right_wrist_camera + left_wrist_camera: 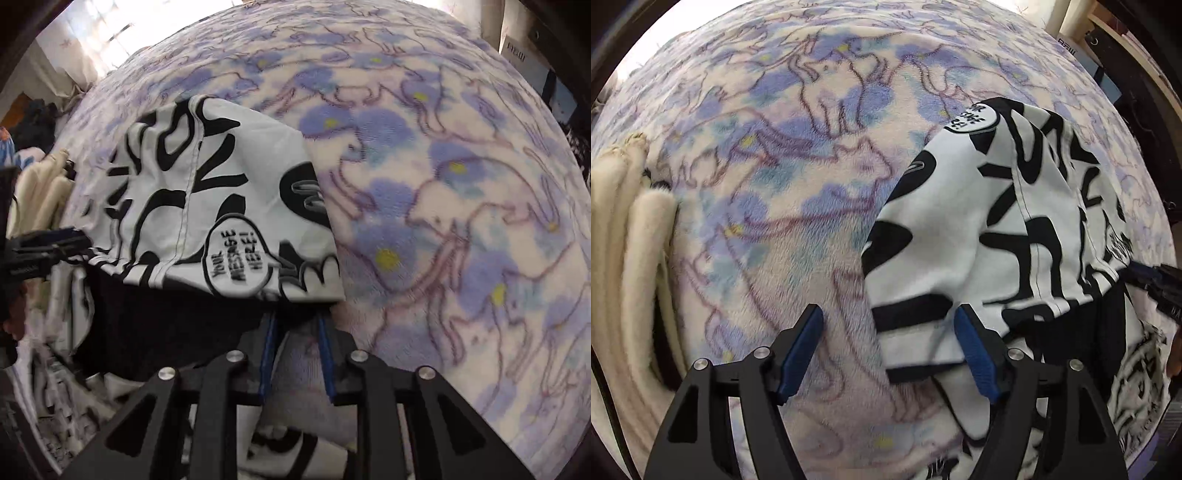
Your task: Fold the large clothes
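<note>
1. Left wrist view: one cream folded blanket [624, 236] at the left border, cut off by the frame. The left gripper [888, 347] has its fingers spread, pinching nothing; the edge of the one black-and-white printed garment [1008, 229] lies by its right finger, upon the blue floral fleece blanket [783, 155].
2. Right wrist view: the garment [207, 206] covers the fingertips of the right gripper [295, 325], so I cannot tell if they pinch it. Only here the words "YOUR MESSAGE HERE!" are readable.

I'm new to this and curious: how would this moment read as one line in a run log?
stage: folding | left claw: open, garment edge between its fingers | right claw: narrow, tips under garment fold, grip unclear | surface: floral blanket
</note>
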`<state>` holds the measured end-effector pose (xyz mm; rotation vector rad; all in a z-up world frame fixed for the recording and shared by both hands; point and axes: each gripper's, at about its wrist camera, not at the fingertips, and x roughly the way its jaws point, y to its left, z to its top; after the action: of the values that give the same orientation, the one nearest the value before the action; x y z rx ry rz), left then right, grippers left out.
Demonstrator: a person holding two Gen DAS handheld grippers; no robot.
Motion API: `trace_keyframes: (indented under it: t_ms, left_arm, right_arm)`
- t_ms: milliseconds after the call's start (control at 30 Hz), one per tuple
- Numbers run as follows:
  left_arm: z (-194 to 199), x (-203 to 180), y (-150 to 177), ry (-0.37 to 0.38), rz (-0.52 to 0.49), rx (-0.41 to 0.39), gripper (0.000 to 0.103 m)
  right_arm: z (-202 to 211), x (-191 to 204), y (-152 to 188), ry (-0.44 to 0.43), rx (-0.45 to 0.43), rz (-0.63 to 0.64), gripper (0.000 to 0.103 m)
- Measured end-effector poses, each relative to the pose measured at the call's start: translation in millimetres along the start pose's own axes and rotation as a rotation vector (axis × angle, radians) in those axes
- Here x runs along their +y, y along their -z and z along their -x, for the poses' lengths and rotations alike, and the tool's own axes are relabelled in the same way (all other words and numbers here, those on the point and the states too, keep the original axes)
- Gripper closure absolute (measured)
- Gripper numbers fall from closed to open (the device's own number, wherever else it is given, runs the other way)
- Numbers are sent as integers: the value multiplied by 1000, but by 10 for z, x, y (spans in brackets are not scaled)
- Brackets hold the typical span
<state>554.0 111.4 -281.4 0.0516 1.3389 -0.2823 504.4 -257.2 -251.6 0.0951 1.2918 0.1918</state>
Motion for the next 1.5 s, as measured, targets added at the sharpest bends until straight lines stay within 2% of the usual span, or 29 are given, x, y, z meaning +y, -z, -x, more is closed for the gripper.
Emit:
trace_keyframes:
  t_ms: [100, 133, 200, 233, 433, 500, 600, 733, 767, 800, 833, 867, 900, 933, 1000, 1167, 1300, 1400, 1500]
  left_arm:
    - [182, 87, 43, 38, -21, 7, 31]
    - [265, 139, 39, 57, -24, 4, 31]
    - [391, 266, -18, 113, -6, -8, 31]
    - [416, 320, -54, 133, 11, -11, 31]
    - [160, 721, -274, 282, 244, 14, 30]
    - [52, 760, -268, 317, 279, 11, 30]
    - [-85, 693, -297, 377, 278, 20, 30]
    - [-195, 326, -308, 409, 194, 36, 31]
    - [-202, 251, -308, 411, 168, 37, 32]
    - [-204, 187, -296, 394, 137, 35, 37]
    - [-212, 133, -302, 372, 117, 30, 47]
    - [-230, 91, -294, 339, 98, 30, 75]
    - [-254, 67, -302, 344, 100, 36, 90]
    - [-247, 63, -294, 357, 115, 30, 92]
    - [-103, -21, -255, 313, 91, -55, 96]
    - [302, -227, -49, 240, -11, -209, 96]
    - [699, -271, 266, 177, -71, -314, 96]
    - [986, -249, 692, 158, -102, -355, 96]
    - [1228, -332, 1160, 144, -140, -380, 96]
  right_arm:
    - [263, -110, -76, -73, -29, -30, 78]
    - [354, -168, -132, -106, -40, -50, 74]
    - [470, -288, -245, -149, -67, -98, 54]
    - [484, -320, -296, -153, -78, -111, 53]
    - [155, -490, -616, -200, -32, -193, 52]
    - [19, -503, -675, -211, -14, -193, 52]
    - [-188, -491, -662, -222, 18, -187, 52]
    - [-264, -348, -693, -253, -1, -154, 50]
    - [-272, -325, -701, -266, -3, -147, 50]
    - [-276, -272, -699, -280, -12, -133, 50]
    - [-292, -233, -713, -277, -14, -121, 52]
    - [-303, -181, -713, -260, -23, -104, 60]
    - [-307, -160, -710, -247, -27, -94, 78]
    - [-303, -129, -705, -234, -29, -84, 87]
    - [-245, -112, -677, -221, -45, -68, 96]
    - [145, 6, -496, -185, -171, 29, 98]
    - [575, 196, -96, -157, -309, 122, 101]
    - [849, 338, 291, -158, -381, 167, 101]
    - [1059, 414, 729, -161, -416, 167, 101]
